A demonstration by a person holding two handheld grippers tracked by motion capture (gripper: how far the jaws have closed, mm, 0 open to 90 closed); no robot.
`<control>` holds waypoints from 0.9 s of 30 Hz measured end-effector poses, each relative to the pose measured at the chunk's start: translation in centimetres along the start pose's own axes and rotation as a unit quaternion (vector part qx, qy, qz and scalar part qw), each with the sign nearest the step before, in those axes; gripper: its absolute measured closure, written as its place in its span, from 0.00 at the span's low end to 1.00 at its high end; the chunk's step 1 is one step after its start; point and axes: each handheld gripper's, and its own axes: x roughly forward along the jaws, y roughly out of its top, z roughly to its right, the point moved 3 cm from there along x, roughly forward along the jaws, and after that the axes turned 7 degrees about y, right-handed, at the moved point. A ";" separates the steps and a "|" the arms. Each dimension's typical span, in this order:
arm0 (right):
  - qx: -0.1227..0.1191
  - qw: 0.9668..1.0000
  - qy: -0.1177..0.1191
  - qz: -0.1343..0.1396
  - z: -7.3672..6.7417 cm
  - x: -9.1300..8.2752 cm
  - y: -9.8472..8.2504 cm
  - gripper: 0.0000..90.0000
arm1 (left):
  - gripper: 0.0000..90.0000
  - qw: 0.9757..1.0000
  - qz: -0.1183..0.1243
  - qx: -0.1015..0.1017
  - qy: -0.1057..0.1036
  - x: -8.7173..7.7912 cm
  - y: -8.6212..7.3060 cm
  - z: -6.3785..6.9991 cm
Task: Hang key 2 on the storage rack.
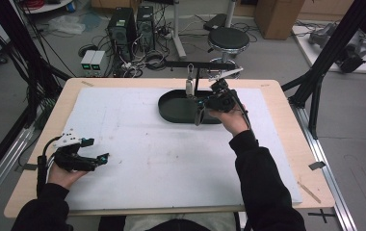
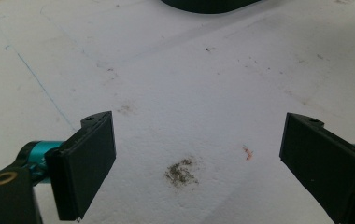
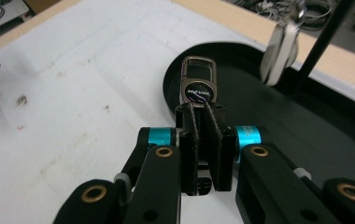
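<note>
Black pads of the right gripper [image 3: 202,122] pressed together on a metal key fob [image 3: 198,84], pinched at its lower end. The fob's brown-framed body and round dark badge stick out past the fingertips [image 3: 190,116], above the black oval tray [image 3: 334,135] at its near rim. In the high view the right gripper [image 1: 201,111] hangs over the tray [image 1: 171,109], fob pointing down. A second, pale fob [image 3: 280,46] hangs from a black stand [image 1: 196,65] behind the tray. Left gripper [image 2: 196,154]: jaws spread wide, nothing between them, over the white foam mat [image 2: 175,84], well apart from the tray, toward the table's near left corner.
</note>
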 end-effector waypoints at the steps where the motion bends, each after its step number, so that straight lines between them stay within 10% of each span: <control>1: -0.001 1.000 -0.002 0.003 0.1 -0.2 0.3 0.94 | 0.12 1.000 0.000 0.000 0.000 0.0 0.0 0.0; 27: 0.022 0.998 -0.050 0.030 4.6 -2.6 2.5 0.94 | 0.12 1.000 0.000 -0.002 -0.001 0.1 0.0 -0.1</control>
